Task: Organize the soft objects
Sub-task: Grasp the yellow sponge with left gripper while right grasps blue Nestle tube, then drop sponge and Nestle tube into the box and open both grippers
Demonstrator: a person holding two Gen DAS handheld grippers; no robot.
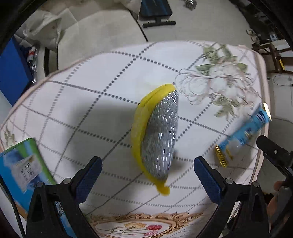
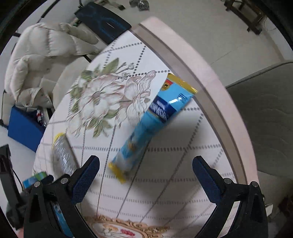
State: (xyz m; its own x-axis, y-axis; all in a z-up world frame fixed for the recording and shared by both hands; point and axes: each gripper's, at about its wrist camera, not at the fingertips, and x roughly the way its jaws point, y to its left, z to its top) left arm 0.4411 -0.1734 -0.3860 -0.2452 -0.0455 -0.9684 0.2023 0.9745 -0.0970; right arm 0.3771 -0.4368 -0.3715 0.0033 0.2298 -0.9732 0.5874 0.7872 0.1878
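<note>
A yellow sponge with a silver scouring face (image 1: 155,135) lies on the floral tablecloth (image 1: 91,102), just ahead of my open, empty left gripper (image 1: 147,164). It shows small at the left of the right wrist view (image 2: 62,152). A long blue packet with gold ends (image 2: 150,124) lies ahead of my open, empty right gripper (image 2: 146,164); it also shows at the right of the left wrist view (image 1: 243,135). A blue-green tissue pack (image 1: 23,164) lies at the table's left edge.
The table's pink rim (image 2: 192,60) curves close behind the blue packet. A cream padded jacket (image 2: 45,55) lies on a seat beyond the table. A blue box (image 2: 23,126) and dark equipment (image 1: 155,11) stand on the floor.
</note>
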